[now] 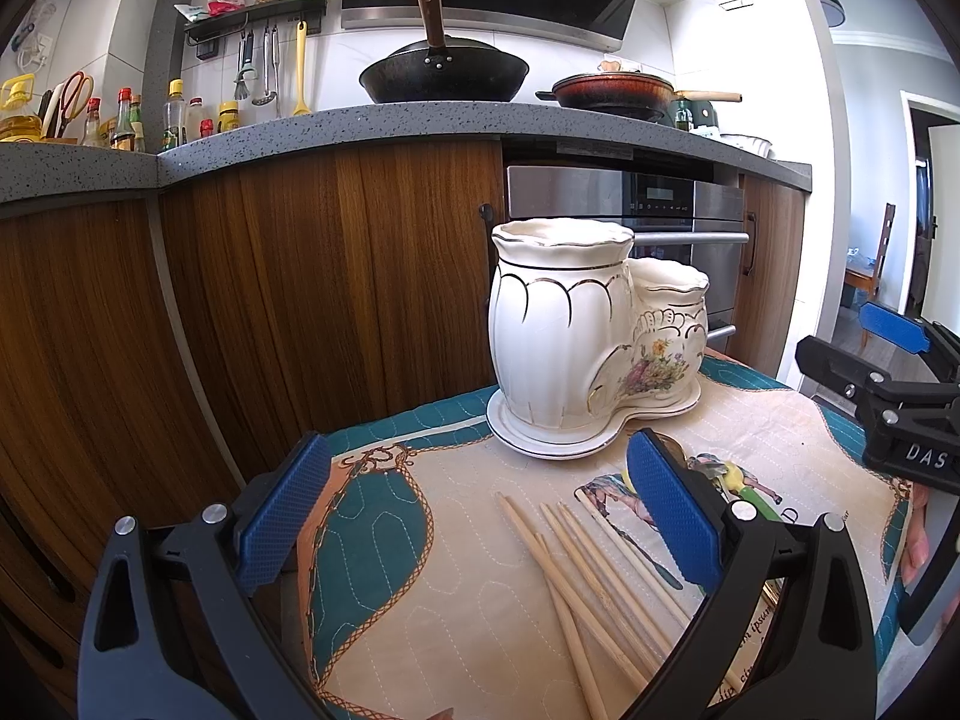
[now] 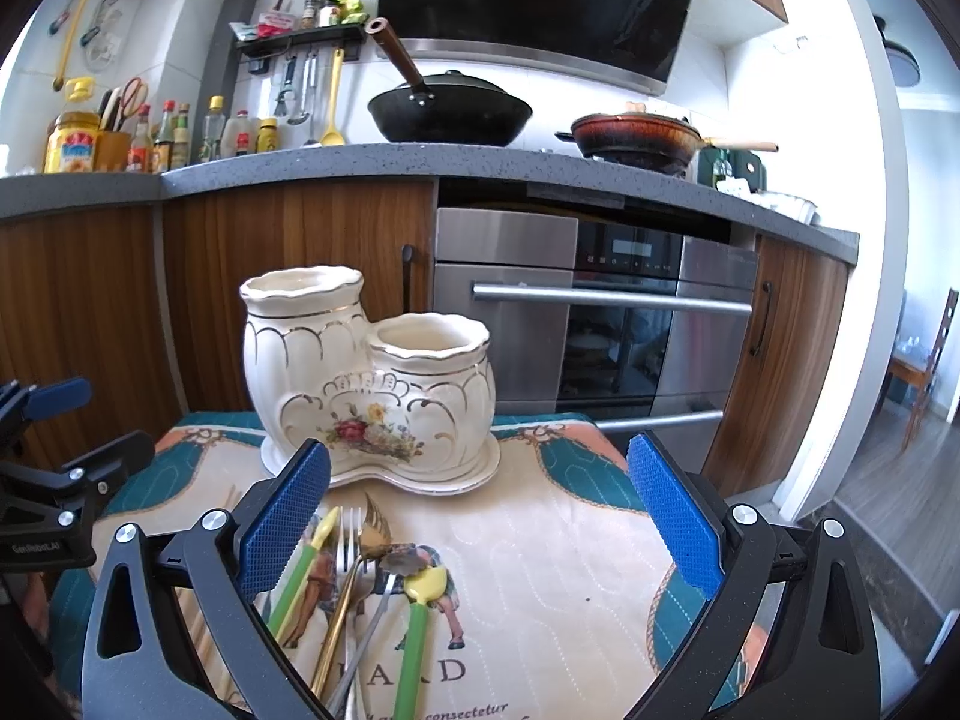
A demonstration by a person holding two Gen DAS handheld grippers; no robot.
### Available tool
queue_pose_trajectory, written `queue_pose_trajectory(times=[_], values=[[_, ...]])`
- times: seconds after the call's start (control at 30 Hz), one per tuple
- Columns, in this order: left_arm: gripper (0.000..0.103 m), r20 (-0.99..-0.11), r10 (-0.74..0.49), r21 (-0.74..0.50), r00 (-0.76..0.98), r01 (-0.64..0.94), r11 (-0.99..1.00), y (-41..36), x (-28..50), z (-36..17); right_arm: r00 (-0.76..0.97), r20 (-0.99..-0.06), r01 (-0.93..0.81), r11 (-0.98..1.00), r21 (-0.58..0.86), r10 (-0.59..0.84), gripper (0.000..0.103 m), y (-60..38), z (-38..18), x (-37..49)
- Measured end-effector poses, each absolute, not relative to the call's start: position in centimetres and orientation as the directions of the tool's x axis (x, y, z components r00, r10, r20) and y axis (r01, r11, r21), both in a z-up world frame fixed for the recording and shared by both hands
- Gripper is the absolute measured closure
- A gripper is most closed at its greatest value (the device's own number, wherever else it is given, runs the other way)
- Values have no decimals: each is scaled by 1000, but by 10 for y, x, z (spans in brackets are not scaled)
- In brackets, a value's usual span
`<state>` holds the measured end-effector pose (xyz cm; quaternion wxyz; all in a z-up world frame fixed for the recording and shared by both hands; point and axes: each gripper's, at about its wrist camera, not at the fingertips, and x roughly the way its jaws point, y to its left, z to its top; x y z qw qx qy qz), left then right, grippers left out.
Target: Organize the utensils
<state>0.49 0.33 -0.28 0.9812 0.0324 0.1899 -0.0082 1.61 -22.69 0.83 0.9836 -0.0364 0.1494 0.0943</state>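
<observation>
well, both jaws gape wide and empty: left gripper (image 1: 480, 519) over the chopsticks (image 1: 591, 582), right gripper (image 2: 480, 519) with the cutlery (image 2: 360, 588) at its 7 o'clock; two-cup ceramic holder (image 2: 366, 384) at 12 on the quilted mat (image 2: 540, 570), nothing between

White holder (image 2: 366, 378) with gold lines and painted flowers stands upright on own white dish, near far edge of quilted mat (image 2: 540, 570). Two round cups joined: tall one, short one. Both look empty.

Bunch of pale wooden chopsticks (image 1: 591, 576) lies flat, loose and crossed, toward mat's near left corner.

Beside them, nearer middle: silver fork (image 2: 348, 540), gold fork (image 2: 354, 576), dark metal spoon (image 2: 384, 594), yellow spoon with green handle (image 2: 417, 618), second green-handled piece (image 2: 303, 564). All flat, overlapping, heads toward holder.
</observation>
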Motion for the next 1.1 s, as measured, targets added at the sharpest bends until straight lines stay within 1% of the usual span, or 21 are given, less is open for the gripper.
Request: queue_pose_trajectory(times=[0.13,0.23,0.33,0.4,0.43,0.5,0.53,0.6,0.67,0.7,0.77,0.83,0.87,0.93,0.97,1.03,1.07,1.1], values=[[5,-361,7,49,932,12,999,7,3,-3,945,-291,-171,984,-48,150,5,-229,10,15],[5,-360,2,29,933,9,1000,10,3,-3,959,-270,-94,995,-32,82,5,-234,7,10],[5,-367,-36,-11,930,34,999,17,2,-3,952,-287,-120,992,-34,106,5,-234,8,12],[5,-405,-63,-34,912,54,998,20,6,-4,950,-296,-115,992,-45,97,5,-234,7,13],[6,-437,-75,-38,896,66,997,21,9,-6,948,-303,-115,992,-47,96,5,-235,7,14],[6,-544,-94,-24,834,96,995,17,18,-13,944,-312,-126,991,-43,107,5,-236,8,16],[6,-572,-112,-30,813,116,993,15,18,-16,940,-318,-137,990,-35,119,5,-237,8,16],[6,-606,-118,-14,787,138,990,10,12,-22,931,-335,-158,987,-20,143,5,-239,8,18],[6,-638,-90,39,765,149,988,3,6,-28,924,-350,-175,984,-21,157,5,-239,8,20],[8,-657,-73,60,751,149,987,0,4,-31,920,-357,-180,983,-26,159,5,-238,8,21],[15,-688,-57,73,724,147,986,-1,3,-35,916,-368,-186,982,-32,161,5,-238,7,22],[25,-726,-42,85,686,151,985,-4,4,-40,909,-380,-194,981,-29,169,5,-239,6,23],[28,-744,-30,99,667,154,983,-5,4,-43,907,-384,-198,980,-26,173,5,-239,6,23],[36,-773,-21,115,634,173,978,-10,5,-48,906,-387,-200,980,-25,175,5,-241,6,23],[38,-788,-21,119,616,184,976,-11,4,-51,906,-387,-199,980,-25,174,5,-241,6,22],[45,-813,-35,102,581,201,974,-13,5,-57,904,-388,-203,979,-24,178,5,-241,6,23],[47,-819,-44,89,572,202,975,-12,6,-58,903,-390,-204,979,-23,179,5,-242,5,23],[53,-820,-59,71,569,203,977,-11,6,-59,901,-393,-208,978,-23,182,5,-242,5,23]])
